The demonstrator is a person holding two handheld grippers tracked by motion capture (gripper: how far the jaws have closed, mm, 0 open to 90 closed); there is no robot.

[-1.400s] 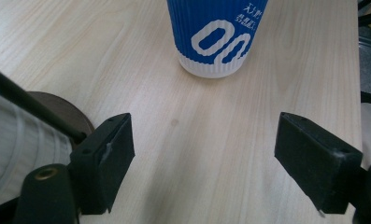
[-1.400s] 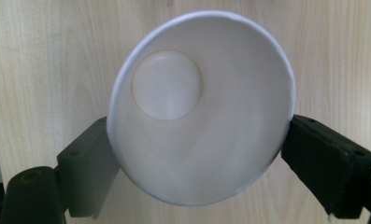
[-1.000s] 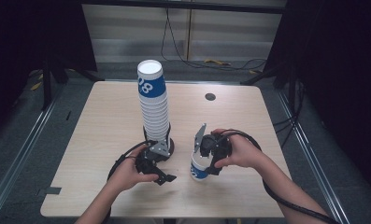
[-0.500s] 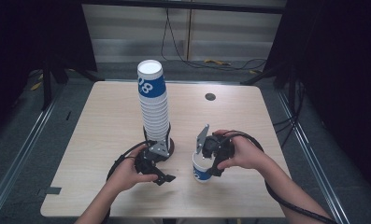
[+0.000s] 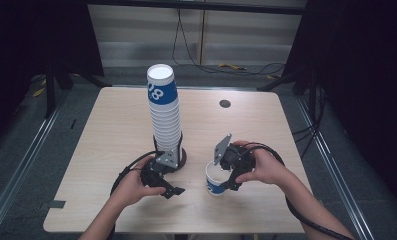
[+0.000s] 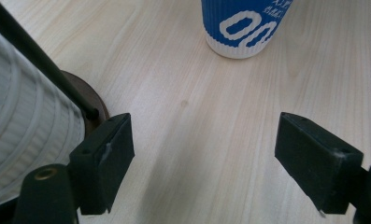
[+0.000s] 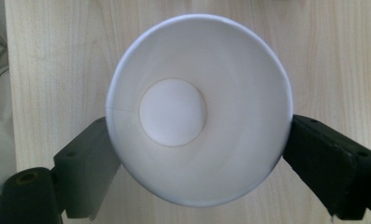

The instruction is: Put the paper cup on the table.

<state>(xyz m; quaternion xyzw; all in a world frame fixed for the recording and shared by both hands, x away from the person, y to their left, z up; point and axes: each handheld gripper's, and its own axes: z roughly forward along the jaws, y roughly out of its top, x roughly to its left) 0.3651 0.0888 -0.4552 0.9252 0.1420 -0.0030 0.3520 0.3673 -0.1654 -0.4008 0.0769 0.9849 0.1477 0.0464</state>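
A: Checking progress. One blue-and-white paper cup (image 5: 216,181) is off the cup stack (image 5: 165,117) and stands upright on the table (image 5: 111,130), near edge, right of centre. Stack is on its dark round base (image 5: 182,156), centre of the table, many cups high.

B: Right gripper (image 5: 225,179)?

A: Over the single cup, pointing down. In the right gripper view its jaws sit on either side of the rim of that cup (image 7: 199,109), both touching or very nearly. Reads as pinching the cup, though I can't rule out a hairline gap on the right side. Cup is empty and its foot looks seated on the wood.

B: Left gripper (image 5: 168,186)?

A: Low on the table, near-left of the stack base. Jaws spread wide, nothing between them. Its own view shows bare wood between the pads, the stack (image 6: 31,140) and base at the left, the lone cup (image 6: 241,25) farther off.

B: So how far along?

A: My read: one cup separated and placed, release not done. Everything else is on the stack, so if the job is unstacking, it's barely started. Next step probably: let go of the cup, then back to the top of the stack. Left gripper is well placed to steady the base.

B: Other clutter?

A: A small dark round spot (image 5: 225,103) at the far right of the table.
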